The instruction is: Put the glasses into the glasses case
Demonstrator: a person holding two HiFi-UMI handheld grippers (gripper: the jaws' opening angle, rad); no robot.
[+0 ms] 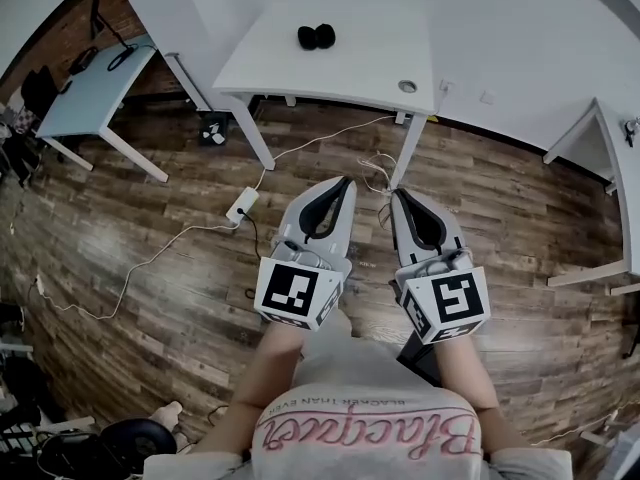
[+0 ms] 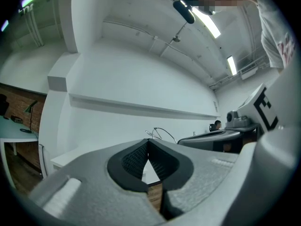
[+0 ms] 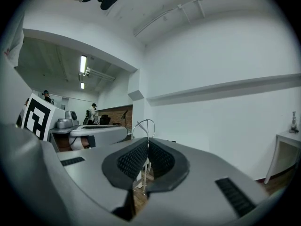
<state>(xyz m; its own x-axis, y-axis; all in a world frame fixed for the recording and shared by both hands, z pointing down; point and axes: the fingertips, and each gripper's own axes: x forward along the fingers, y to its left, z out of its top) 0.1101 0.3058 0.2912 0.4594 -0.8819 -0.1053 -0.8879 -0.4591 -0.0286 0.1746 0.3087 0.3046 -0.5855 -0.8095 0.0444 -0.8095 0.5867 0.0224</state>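
Head view: the left gripper [image 1: 345,181] and right gripper [image 1: 397,193] are held side by side over the wooden floor [image 1: 150,268], near each other but not touching. Both point at the white table [image 1: 340,68] further ahead. From up here both sets of jaws look pressed together, with nothing in them. On the far part of that table sit two small dark lumps [image 1: 316,36], rounded and touching each other. They're too small for me to tell whether they're the glasses, the case or one of each. They're well apart from both grippers. There's a power strip [image 1: 241,205] on the floor to the left, with a thin cord trailing off it. The person's arms and shirt are cut off at the bottom edge.

Left gripper view: the left gripper [image 2: 148,142] has its jaws closed. The ribbed black pads [image 2: 131,161] meet at the tips, and the sliver of gap lower down only shows floor. Nothing is gripped. The right gripper [image 2: 235,131] pokes in from the right, and a loop of cable [image 2: 162,132] shows just past the tips. The background is mostly white wall.

Right gripper view: same story. The right gripper [image 3: 147,141] has its jaws squeezed together tip to tip, with nothing in them. There's a wire loop [image 3: 143,125] behind the tips, and the left gripper [image 3: 91,133] is off to the left. Far-off figures at the left are too small to make out.
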